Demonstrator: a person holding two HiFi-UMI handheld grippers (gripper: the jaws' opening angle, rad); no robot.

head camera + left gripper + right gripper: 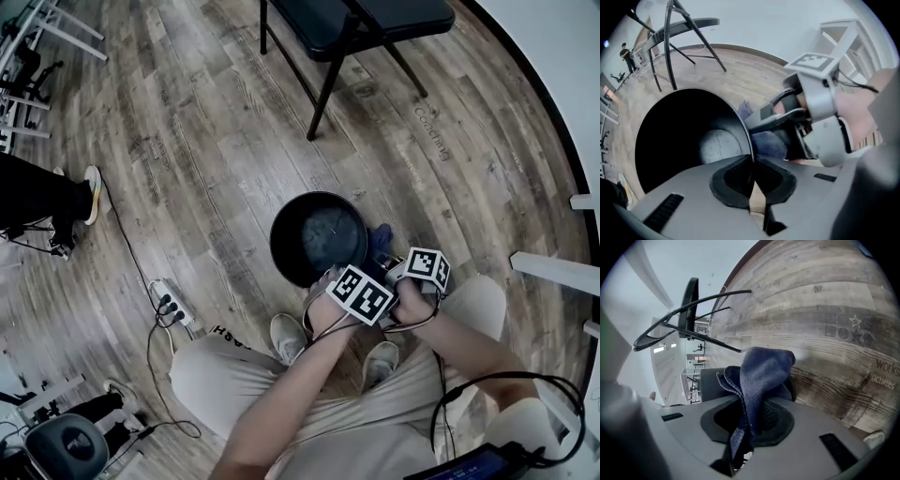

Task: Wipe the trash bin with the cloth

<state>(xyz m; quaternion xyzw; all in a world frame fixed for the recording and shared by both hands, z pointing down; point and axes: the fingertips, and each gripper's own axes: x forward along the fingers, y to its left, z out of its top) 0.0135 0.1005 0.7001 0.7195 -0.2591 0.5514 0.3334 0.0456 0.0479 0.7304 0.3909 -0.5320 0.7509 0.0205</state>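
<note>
Two grippers, both busy. Left gripper (751, 171): jaws pinched tight on the thin rim of the round black plastic trash bin (286, 225), at the bin's 5 o'clock in the head view. Bin stands upright on the floor at frame centre, just beyond the person's pale sneakers (286, 336). Its inside looks empty, with a grey bottom showing. Right gripper (749, 427): jaws clamped on a bunched dark blue knit cloth (761, 376), most of it sticking up free of the pads. Cloth sits at the bin's 3 o'clock, outside the wall and just beside it; whether it touches the wall can't be told. Wiping looks not yet begun, my read.

Risks, judged:
- The rim hold is a thin edge pinch, so a hard push with the cloth from 3 o'clock may tip or spin the light bin, or slip the rim out of the pads.
- The cloth is loosely bunched, so dragging it over the wall may pull it free.
- The grippers are near each other, so a sweep toward 5 o'clock may knock them together.

Surface: grey-brown wood-plank floor (206, 141), flat, with printed marks at 1 o'clock.

Room, left to right:
- bystander's shoe (89, 192) at 9 o'clock
- white power strip (171, 305) with black cables at 8 o'clock
- black folding chair (356, 23) at 12 o'clock
- white wall (553, 56) at 2 o'clock
- white shelf boards (553, 270) at 3 o'clock
</note>
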